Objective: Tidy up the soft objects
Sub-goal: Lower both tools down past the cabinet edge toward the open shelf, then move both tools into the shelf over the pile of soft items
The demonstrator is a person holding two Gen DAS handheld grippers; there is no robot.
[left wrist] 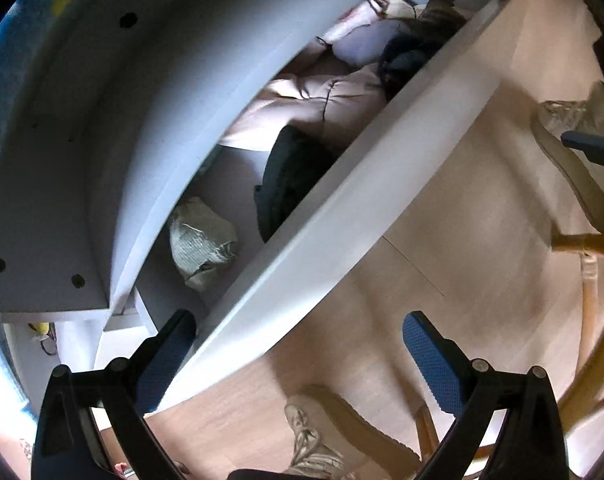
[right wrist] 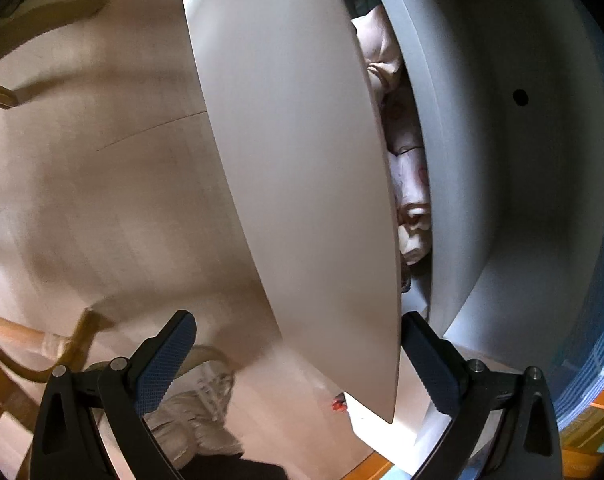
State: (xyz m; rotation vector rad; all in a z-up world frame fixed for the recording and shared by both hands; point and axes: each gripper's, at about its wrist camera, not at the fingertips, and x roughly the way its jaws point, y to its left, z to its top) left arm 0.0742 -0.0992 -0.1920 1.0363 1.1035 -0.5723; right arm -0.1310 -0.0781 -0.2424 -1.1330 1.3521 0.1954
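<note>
Left gripper (left wrist: 300, 354) gaped wide, held nothing, straddled drawer front (left wrist: 341, 208) edge running 7 to 1 o'clock. Right gripper (right wrist: 298, 356) likewise spread, empty, astride that panel's corner. Soft clothes (left wrist: 321, 96) packed inside drawer at 12 o'clock; bare floor (left wrist: 481, 240) toward 3.

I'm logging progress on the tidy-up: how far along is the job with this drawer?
Looks near the end. Done: the pale pink padded garment, a black folded cloth and a grey-green crumpled fabric lie inside the white drawer. In hand: both the left gripper and right gripper straddle the drawer front, jaws open. Left: the drawer is still partly open.
</note>
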